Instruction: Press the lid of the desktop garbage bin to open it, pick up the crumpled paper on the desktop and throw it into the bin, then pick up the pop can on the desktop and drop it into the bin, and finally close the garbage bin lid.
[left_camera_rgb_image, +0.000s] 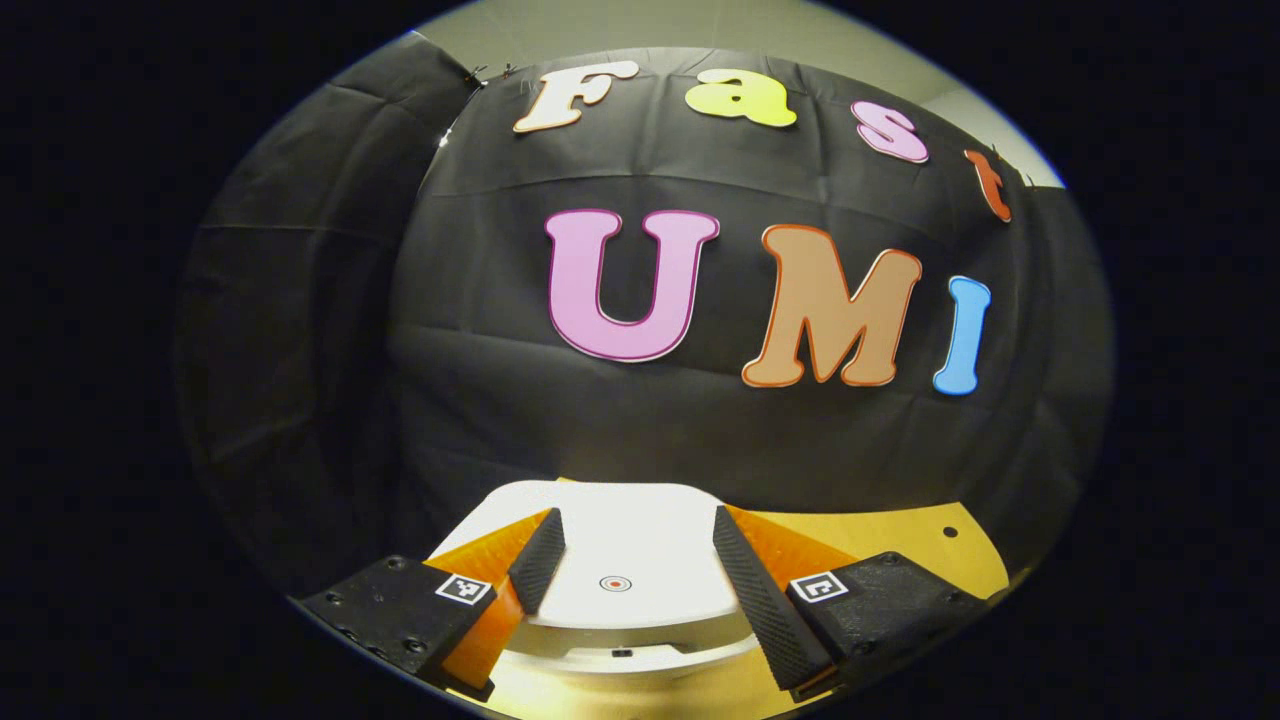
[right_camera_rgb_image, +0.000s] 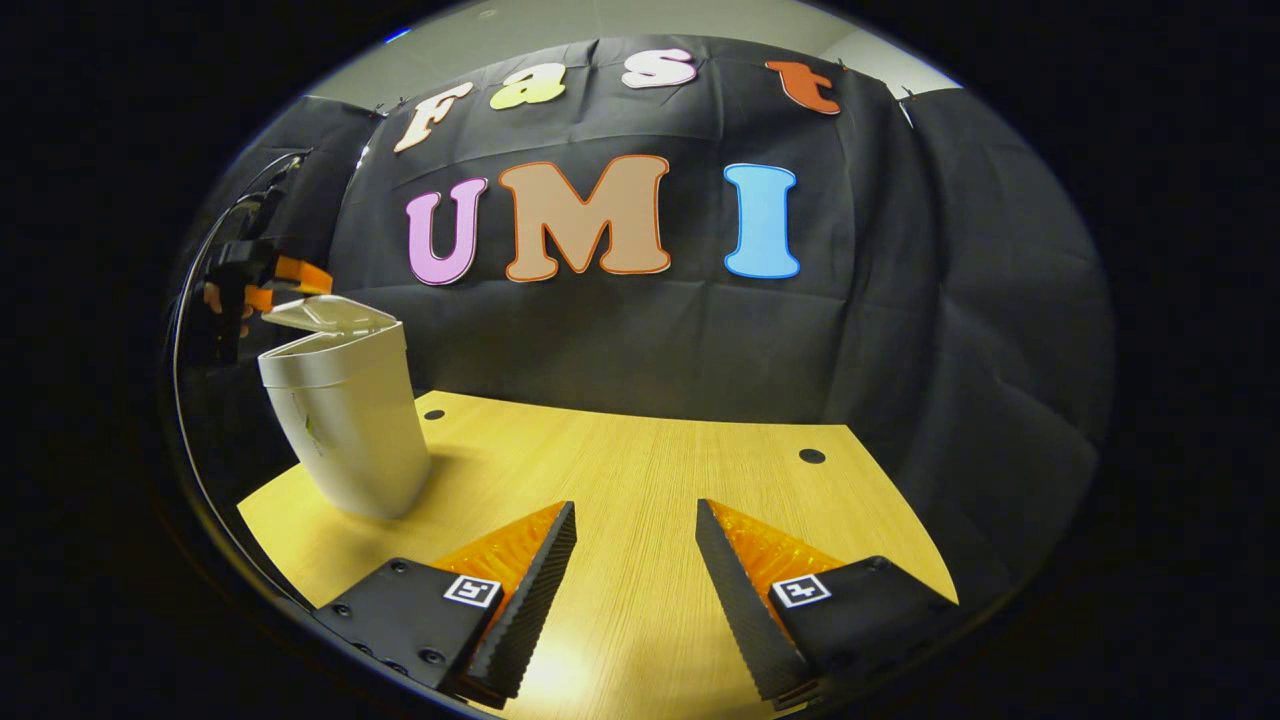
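While both grippers' fingers gape empty, the left gripper (left_camera_rgb_image: 632, 560) hovers over the bin lid (left_camera_rgb_image: 620, 545)

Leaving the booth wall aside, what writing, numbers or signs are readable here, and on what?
No readable words or numbers.
Bin lid: a small round red mark, no text.
Bin side: a small greenish mark, too small to read.
Left gripper and right gripper: black-and-white square pattern markers, not words.
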